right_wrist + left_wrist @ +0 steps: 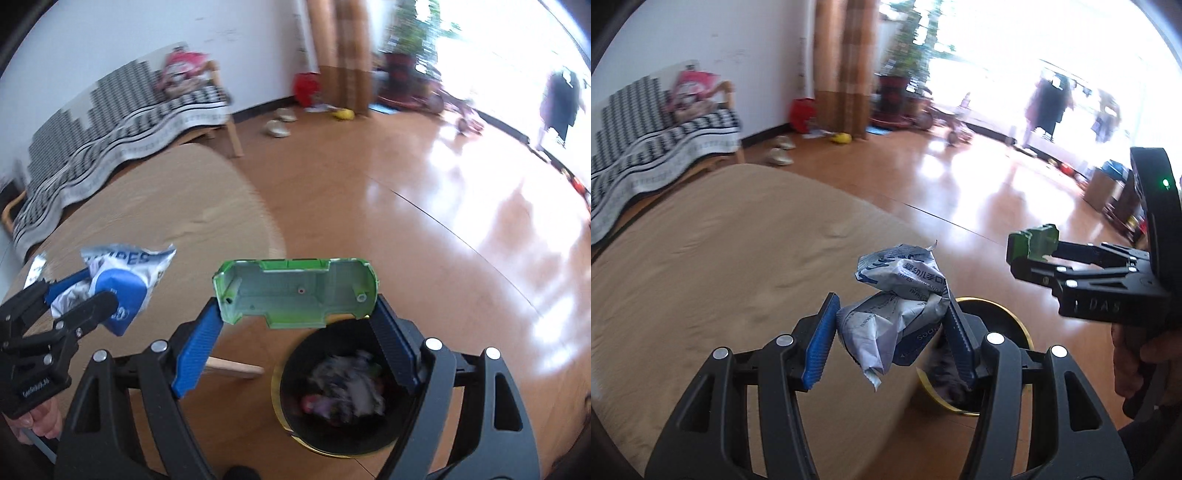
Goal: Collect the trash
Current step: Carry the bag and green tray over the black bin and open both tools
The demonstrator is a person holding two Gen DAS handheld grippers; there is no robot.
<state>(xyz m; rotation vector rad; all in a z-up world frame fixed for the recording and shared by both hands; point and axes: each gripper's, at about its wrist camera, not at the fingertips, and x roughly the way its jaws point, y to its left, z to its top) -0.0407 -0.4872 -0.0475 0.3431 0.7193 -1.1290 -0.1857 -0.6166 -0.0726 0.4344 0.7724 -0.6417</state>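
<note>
Trash carried toward the black bin [332, 417] — both grippers loaded.
Crumpled wipes packet [897, 314] is clamped by left gripper [892, 332]; green plastic shell [295, 291] is gripped by right gripper [295, 332] — beside the table edge [258, 206].

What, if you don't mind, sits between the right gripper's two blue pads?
A green plastic shell, clamped end to end above the trash bin, in the right wrist view.
</note>
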